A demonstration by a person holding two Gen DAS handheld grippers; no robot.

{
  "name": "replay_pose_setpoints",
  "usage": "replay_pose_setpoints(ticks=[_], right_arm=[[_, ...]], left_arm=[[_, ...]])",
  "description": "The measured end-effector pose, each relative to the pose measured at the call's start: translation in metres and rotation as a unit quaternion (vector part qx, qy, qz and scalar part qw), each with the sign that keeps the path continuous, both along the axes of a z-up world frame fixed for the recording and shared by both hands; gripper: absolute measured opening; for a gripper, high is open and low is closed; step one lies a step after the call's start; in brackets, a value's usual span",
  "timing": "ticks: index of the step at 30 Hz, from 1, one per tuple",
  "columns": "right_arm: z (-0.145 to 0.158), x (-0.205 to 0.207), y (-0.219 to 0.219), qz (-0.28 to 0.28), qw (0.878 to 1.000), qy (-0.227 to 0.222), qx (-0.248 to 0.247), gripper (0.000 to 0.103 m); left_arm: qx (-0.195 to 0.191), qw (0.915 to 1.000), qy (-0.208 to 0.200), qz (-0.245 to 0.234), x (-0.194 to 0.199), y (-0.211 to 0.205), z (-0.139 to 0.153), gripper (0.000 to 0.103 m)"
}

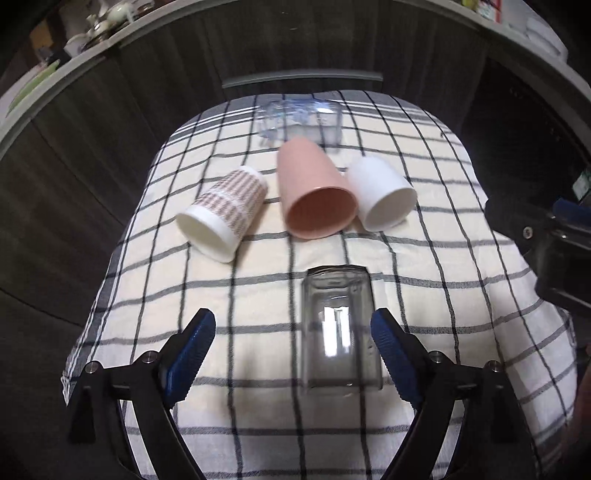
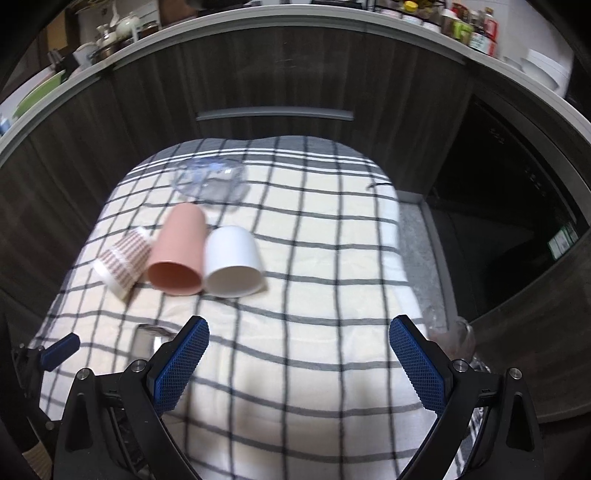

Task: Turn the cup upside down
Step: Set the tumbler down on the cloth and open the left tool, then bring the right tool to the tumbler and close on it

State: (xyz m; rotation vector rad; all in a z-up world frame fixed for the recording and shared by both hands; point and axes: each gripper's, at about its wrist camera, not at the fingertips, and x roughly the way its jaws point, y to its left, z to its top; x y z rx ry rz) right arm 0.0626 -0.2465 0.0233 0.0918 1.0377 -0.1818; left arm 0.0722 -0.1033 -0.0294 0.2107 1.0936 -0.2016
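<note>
A clear glass cup [image 1: 338, 325] stands upside down on the checked cloth [image 1: 258, 295], just inside my left gripper's right finger. My left gripper [image 1: 293, 332] is open and holds nothing. Behind it three cups lie on their sides: a patterned paper cup [image 1: 225, 212], a pink cup [image 1: 314, 192] and a white cup [image 1: 380, 195]. In the right wrist view the same pink cup [image 2: 179, 256], white cup [image 2: 232, 262] and paper cup [image 2: 123, 264] lie far ahead of my open, empty right gripper [image 2: 299, 334]. The glass [image 2: 147, 339] shows partly at its left.
A clear plastic container [image 1: 299, 118] lies at the cloth's far edge, also in the right wrist view [image 2: 210, 179]. Dark wood cabinets with a handle [image 2: 275, 112] stand behind. A counter [image 2: 258, 14] above holds teapots and bottles. A clear glass object [image 2: 456, 338] stands off the cloth's right edge.
</note>
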Motion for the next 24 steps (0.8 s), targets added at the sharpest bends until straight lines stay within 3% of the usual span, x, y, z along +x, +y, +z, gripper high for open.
replay_pose_setpoints(ticks=[6,13,17,24], right_arm=[[-0.002,0.020,0.035,0.044,0.998,0.046,0.026,0.098],[-0.025,0.061,0.071,0.072,0.980,0.167,0.085,0.097],[-0.045,0.081,0.084,0.073,0.959,0.248,0.112,0.092],[-0.087,0.105,0.103,0.067,0.918,0.372,0.118,0.092]], left_arm=[[-0.027,0.9990,-0.004,0.035,0.001,0.041,0.011,0.091],[-0.064,0.9940,-0.001,0.089,0.016,0.092,0.019,0.094],[-0.076,0.9921,-0.003,0.100,0.024,0.109,0.021,0.094],[-0.099,0.9894,0.008,0.106,0.042,0.124,0.019,0.095]])
